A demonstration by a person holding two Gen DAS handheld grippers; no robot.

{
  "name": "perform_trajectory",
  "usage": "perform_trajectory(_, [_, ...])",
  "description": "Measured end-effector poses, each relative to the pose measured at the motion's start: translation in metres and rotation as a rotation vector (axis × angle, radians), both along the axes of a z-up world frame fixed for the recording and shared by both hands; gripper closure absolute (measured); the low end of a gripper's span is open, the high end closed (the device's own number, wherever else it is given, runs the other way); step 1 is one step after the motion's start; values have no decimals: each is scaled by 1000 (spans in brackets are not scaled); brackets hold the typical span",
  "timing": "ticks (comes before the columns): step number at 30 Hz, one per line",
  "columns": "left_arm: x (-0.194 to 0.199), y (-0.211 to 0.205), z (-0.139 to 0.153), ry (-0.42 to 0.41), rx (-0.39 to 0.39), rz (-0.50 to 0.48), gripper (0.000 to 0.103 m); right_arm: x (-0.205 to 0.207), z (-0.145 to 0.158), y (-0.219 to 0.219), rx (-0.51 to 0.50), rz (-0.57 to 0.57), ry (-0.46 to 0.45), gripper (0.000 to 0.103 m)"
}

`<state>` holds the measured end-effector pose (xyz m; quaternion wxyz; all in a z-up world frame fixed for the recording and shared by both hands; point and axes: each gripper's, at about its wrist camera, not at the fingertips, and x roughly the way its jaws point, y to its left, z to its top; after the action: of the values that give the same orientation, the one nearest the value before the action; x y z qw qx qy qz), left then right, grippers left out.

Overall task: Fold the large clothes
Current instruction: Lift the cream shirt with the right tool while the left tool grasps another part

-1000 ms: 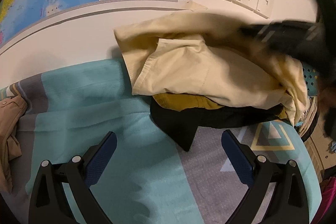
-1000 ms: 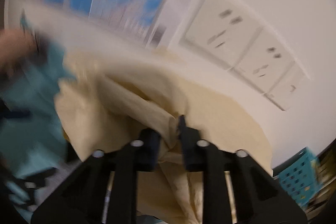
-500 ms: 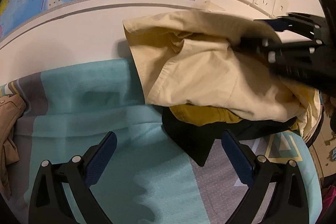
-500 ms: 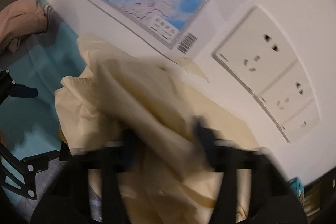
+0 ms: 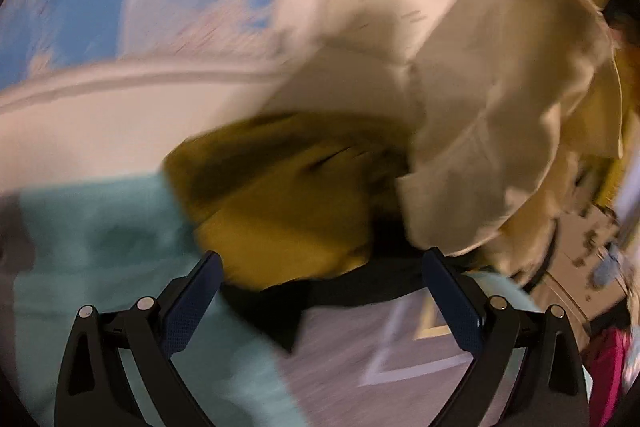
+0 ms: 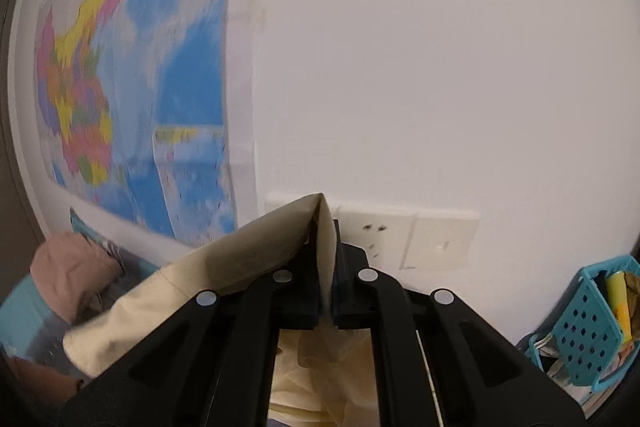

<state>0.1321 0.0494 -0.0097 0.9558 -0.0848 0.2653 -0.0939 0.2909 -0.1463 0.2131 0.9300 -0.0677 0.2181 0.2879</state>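
So on my right feed, the right hand-held gripper [image 6: 327, 267] is clamped down on a fold of the cream garment [image 6: 248, 259]. Its jaws have just been closing, and the cloth is pinched right between the pads, with a pointed peak of fabric sticking up above the fingertips. The rest drapes off to the left of the gripper and hangs in loose folds below it. That gripper is tipped a bit downward and facing the white wall [image 6: 440, 67], with the wall sockets [image 6: 408, 239] just behind the fabric peak and the map poster [image 6: 132, 87] off to the left. There's a teal basket [image 6: 588, 327] at the lower right edge, and a pinkish-brown garment [image 6: 68, 275] lying bunched at the left.

The left feed is pretty smeary from blur, but the left hand-held gripper [image 5: 320, 299] has its jaws spread wide with nothing between the blue pads [image 5: 188, 303]. It's angled down over the bed with the teal and grey bedsheet [image 5: 92, 251]. From here I can see the cream garment [image 5: 492, 131] lifted up on the right side of the view, hanging in the air in front of the wall. Underneath it, a mustard garment [image 5: 288, 203] sits uncovered on top of a black garment [image 5: 280, 311], both resting on the bed just beyond the left gripper's fingertips. I can't tell if the cream hem touches the pile.
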Motion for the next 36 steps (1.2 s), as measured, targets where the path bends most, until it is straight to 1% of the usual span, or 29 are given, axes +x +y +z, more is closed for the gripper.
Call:
perform_trajectory(1, [-1,-8,4,-39,7,-50,7,-3,7,-8,12,-3,-5,99])
perform_trajectory(4, [6,-39,9,-118,82,-160,7,-2,20,-9,36,0,-19,99])
perform_trajectory(6, [20,-56,11,-146,119,-186,7,-9,20,-16,52,-7,-29,99])
perform_trajectory(7, [26,-59,12,-149,126,-172,7,-9,20,-15,54,-9,-35,99])
perform_trajectory(8, [29,-58,13,-150,107,-168,20,-12,25,-23,60,-22,-40,99])
perform_trajectory(9, [45,-55,14,-129,68,-181,49,-13,23,-22,63,-30,-43,99])
perform_trajectory(10, [54,-54,15,-107,61,-183,71,-15,26,-30,62,-40,-50,99])
perform_trajectory(11, [63,-52,18,-83,39,-208,100,-17,29,-38,70,-55,-50,99])
perform_trajectory(12, [68,-51,23,-81,24,-212,101,-19,32,-47,75,-68,-52,100])
perform_trajectory(14, [68,-54,41,-121,49,-219,101,-28,43,-68,105,-97,-64,100])
perform_trajectory(15, [67,-53,51,-125,33,-233,101,-33,51,-79,123,-107,-69,100])
perform_trajectory(16, [64,-50,65,-142,-7,-257,101,-43,64,-93,146,-125,-86,100])
perform_trajectory(17, [61,-47,78,-165,-28,-263,101,-51,73,-101,157,-131,-100,100])
perform_trajectory(19, [48,-43,113,-236,-30,-265,101,-73,97,-115,165,-144,-143,100])
perform_trajectory(21, [33,-37,140,-303,-19,-257,101,-105,128,-127,178,-144,-203,100])
perform_trajectory(22, [19,-29,161,-348,-35,-252,101,-128,147,-132,191,-131,-248,100])
perform_trajectory(23, [7,-19,183,-387,-55,-245,101,-143,159,-136,200,-117,-275,100])
perform_trajectory(24, [1,-13,194,-404,-66,-242,101,-160,172,-139,211,-104,-303,100])
perform_trajectory(25, [-15,-1,218,-447,-88,-240,101,-176,184,-141,224,-89,-327,100])
perform_trajectory(26, [-28,7,232,-482,-85,-226,101,-197,198,-144,240,-59,-349,100])
perform_trajectory(27, [-50,19,253,-529,-74,-216,101,-211,207,-145,248,-44,-361,100])
perform_trajectory(29, [-75,13,274,-584,-43,-192,101,-242,221,-148,268,-5,-387,100])
perform_trajectory(30, [-98,21,288,-621,-18,-164,101,-255,225,-149,279,17,-390,100])
perform_trajectory(32, [-134,28,306,-646,1,-136,101,-280,228,-151,308,62,-379,100])
perform_trajectory(33, [-157,38,314,-667,25,-111,101,-289,227,-149,312,84,-374,100])
perform_trajectory(35, [-189,47,320,-684,66,-62,101,-308,219,-144,339,142,-351,100])
perform_trajectory(36, [-211,56,323,-686,103,-23,101,-318,214,-141,352,181,-332,100])
